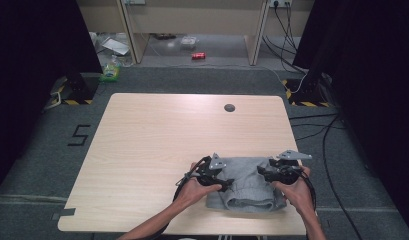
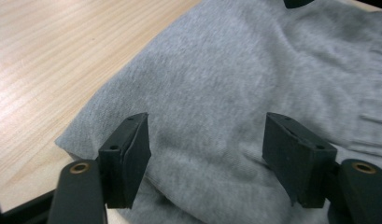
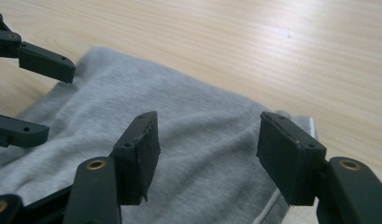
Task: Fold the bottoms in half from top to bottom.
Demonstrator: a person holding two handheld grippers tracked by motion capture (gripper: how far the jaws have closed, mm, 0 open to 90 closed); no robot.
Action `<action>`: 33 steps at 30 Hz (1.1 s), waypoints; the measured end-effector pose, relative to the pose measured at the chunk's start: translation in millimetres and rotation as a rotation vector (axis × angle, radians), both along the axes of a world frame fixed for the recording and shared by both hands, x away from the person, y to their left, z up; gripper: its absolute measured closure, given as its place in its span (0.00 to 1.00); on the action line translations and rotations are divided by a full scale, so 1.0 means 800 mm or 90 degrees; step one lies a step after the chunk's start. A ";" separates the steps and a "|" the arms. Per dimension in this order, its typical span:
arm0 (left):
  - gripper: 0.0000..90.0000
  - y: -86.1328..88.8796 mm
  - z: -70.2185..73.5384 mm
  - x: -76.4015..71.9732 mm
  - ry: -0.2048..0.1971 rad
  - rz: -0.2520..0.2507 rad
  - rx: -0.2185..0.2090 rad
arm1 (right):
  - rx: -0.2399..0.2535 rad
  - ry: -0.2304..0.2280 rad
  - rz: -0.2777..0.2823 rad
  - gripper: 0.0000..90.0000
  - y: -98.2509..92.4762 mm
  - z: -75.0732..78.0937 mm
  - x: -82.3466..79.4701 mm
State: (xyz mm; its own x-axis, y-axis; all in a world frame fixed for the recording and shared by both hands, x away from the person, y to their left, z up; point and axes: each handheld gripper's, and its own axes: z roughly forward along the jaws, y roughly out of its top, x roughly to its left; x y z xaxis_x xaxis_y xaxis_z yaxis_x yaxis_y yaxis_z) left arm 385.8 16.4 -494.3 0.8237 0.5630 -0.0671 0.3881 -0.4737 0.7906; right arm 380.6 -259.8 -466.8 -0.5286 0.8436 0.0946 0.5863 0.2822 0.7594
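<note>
A folded grey fleece garment (image 1: 246, 184) lies on the light wooden table (image 1: 157, 145) near its front edge, right of centre. My left gripper (image 1: 223, 176) is at the garment's left side; in the left gripper view its jaws (image 2: 206, 156) stand apart over the grey cloth (image 2: 235, 79) without pinching it. My right gripper (image 1: 266, 174) is at the garment's right side, and in the right gripper view its jaws (image 3: 208, 156) also gape above the fabric (image 3: 188, 126), nothing pressed between them. The left gripper's fingers (image 3: 44, 63) appear at that view's left edge.
A dark round grommet (image 1: 229, 107) sits in the table's far middle. Beyond the table, on the floor, lie a red can (image 1: 198, 55), a green bottle (image 1: 110, 71) and cables (image 1: 317, 125). Black stands flank the table at both far corners.
</note>
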 end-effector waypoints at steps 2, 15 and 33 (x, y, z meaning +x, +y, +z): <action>0.33 0.002 0.005 -0.004 -0.001 -0.001 -0.007 | 0.004 -0.002 0.004 0.43 0.001 0.003 -0.005; 0.29 0.025 0.020 -0.021 -0.001 -0.015 -0.003 | 0.005 -0.014 0.035 0.43 0.016 0.009 -0.030; 0.28 0.105 0.008 -0.021 -0.009 0.032 0.042 | -0.006 -0.014 0.050 0.41 0.025 0.009 -0.051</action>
State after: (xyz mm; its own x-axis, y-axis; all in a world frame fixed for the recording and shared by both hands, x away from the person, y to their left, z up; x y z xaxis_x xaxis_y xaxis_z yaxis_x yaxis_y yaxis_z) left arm 368.7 100.0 -487.8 0.7945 0.6071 -0.0168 0.4021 -0.5052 0.7636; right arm 339.8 -240.0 -459.8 -0.5948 0.8005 0.0741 0.5450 0.3338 0.7692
